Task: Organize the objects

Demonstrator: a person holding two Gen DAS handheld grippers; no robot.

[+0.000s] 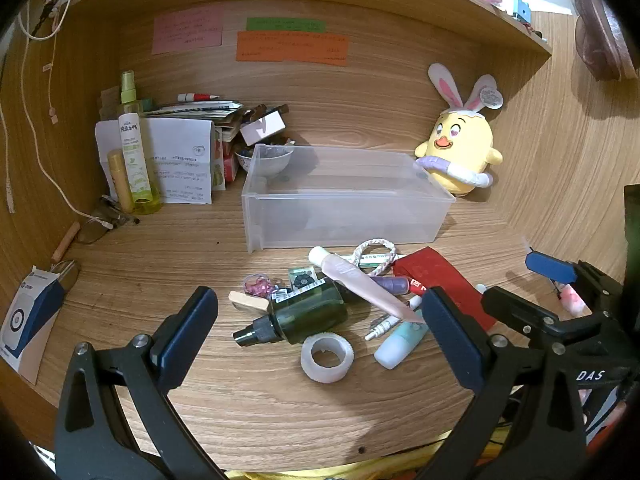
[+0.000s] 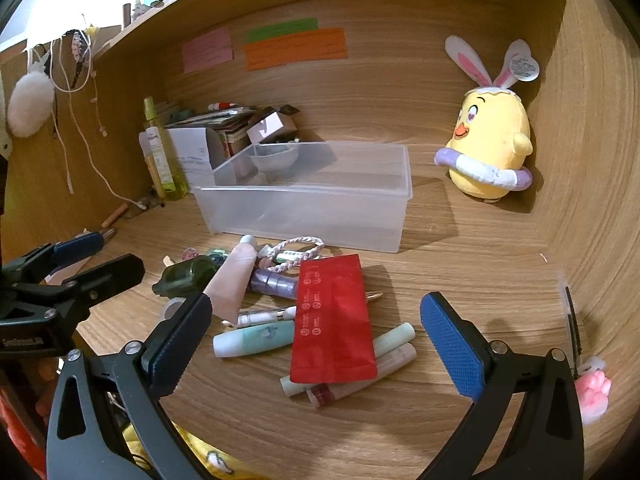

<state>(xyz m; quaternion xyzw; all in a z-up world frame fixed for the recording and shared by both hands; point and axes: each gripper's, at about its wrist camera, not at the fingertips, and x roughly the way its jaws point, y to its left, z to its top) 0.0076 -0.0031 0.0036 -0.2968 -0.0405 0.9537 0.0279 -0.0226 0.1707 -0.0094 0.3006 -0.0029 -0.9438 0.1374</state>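
- The left gripper (image 1: 320, 328) fills the bottom of the left wrist view, its two blue-padded fingers spread wide with nothing between them; it hovers above the wooden desk (image 1: 160, 280), apart from the clutter.
- The right gripper (image 2: 316, 340) sits at the bottom of the right wrist view, jaws likewise wide apart and holding nothing (it also shows at the right edge of the left wrist view).
- A clear, rectangular plastic bin (image 1: 344, 216) stands at the centre of the left wrist frame; nothing shows inside it.
- Just below the bin in the frame lies the pile to be sorted: a dark green spray bottle with a black nozzle (image 1: 304, 312) on its side, a pink squeeze tube with a white cap (image 1: 360, 280) lying tilted across it, and a flat red foil pouch (image 2: 332, 320) resting on several pale tubes.
- A white roll of tape (image 1: 326, 356) lies flat below the green bottle, near a mint-coloured tube (image 1: 400, 342).
- A white braided loop of cord (image 1: 376, 254) lies between the pile and the bin wall.
- A yellow plush chick with rabbit ears (image 1: 460, 152) stands upright at the right of the frame, just beside the bin's far corner.
- At the upper left, a tall yellow-green spray bottle (image 1: 134, 148) stands before a heap of papers and boxes.
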